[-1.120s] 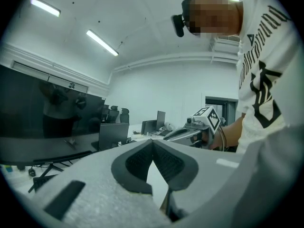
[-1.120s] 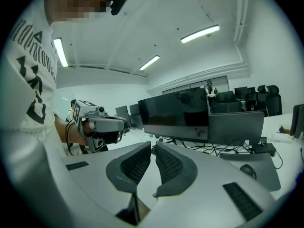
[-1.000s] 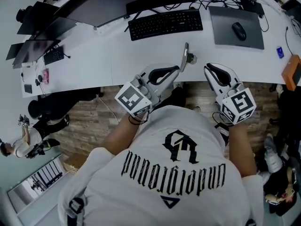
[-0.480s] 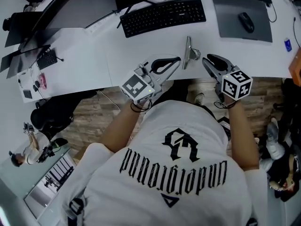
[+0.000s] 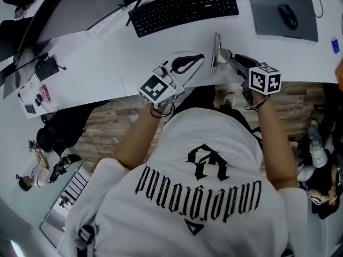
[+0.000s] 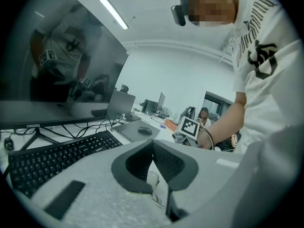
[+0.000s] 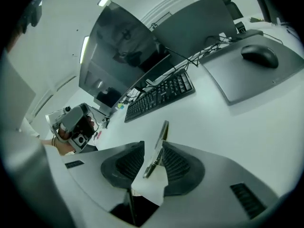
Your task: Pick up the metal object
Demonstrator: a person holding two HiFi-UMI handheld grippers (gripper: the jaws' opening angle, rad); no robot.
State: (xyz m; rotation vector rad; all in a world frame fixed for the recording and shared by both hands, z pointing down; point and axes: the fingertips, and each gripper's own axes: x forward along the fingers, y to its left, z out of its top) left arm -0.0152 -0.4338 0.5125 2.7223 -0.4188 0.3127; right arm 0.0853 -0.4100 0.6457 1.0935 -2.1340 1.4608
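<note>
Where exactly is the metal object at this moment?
In the head view the metal object is upright at the front edge of the desk, nearer than the keyboard, between the fingers of the right gripper.

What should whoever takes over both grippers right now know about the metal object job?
Left gripper: jaws together, empty, just apart from the object.
Right gripper: jaws on the metal object, a thin plate sitting slanted between the pads.
Object: upright at the near edge of the desk, in front of the keyboard.
Done: grasp made.
Left: check the grip is firm, then lift. I cannot tell whether it is clear of the desk.
</note>
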